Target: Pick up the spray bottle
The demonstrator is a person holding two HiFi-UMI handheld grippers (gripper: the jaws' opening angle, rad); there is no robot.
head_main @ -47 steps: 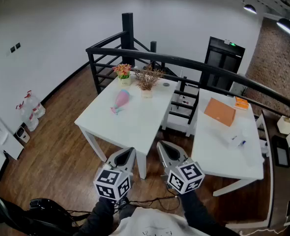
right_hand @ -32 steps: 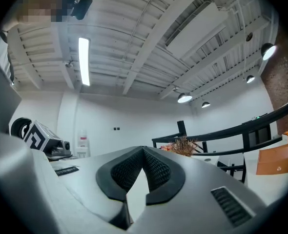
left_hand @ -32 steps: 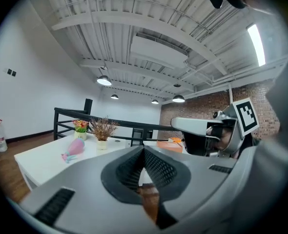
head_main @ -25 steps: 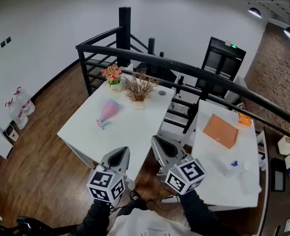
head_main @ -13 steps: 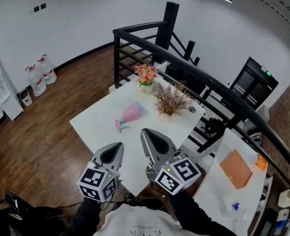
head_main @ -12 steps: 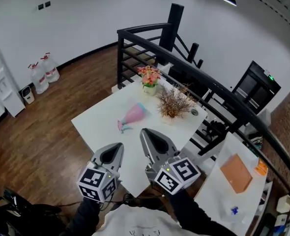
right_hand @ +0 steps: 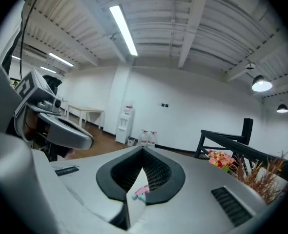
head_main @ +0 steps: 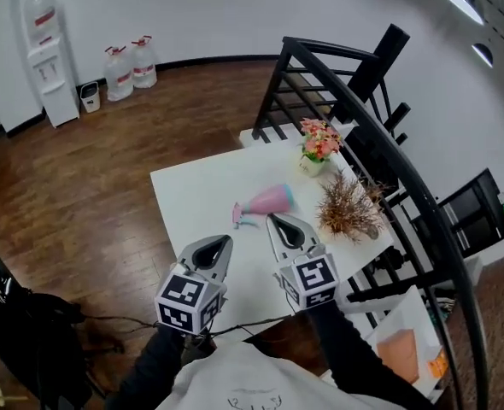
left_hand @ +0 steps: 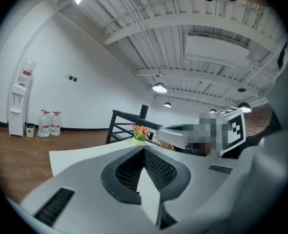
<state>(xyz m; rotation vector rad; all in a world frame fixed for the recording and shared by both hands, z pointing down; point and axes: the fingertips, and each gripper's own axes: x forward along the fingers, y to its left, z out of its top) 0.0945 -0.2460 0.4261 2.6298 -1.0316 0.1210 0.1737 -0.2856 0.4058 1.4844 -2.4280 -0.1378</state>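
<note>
Left gripper [head_main: 221,243] and right gripper [head_main: 280,221] jaws closed, empty; pink spray bottle [head_main: 269,202] lies on white table [head_main: 196,196].

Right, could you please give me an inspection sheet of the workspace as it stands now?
Surface: white table on a wooden floor.
Job's things: pink spray bottle lies on its side on the table, not gripped.
Clutter: flower pot and dried twigs near the table's railing side.
Grippers: left gripper and right gripper both shut, empty, short of the bottle.
Cables: thin black cable runs below the grippers, close to the person.
Surroundings: black railing, water dispenser, water jugs, orange item on a second table.
</note>
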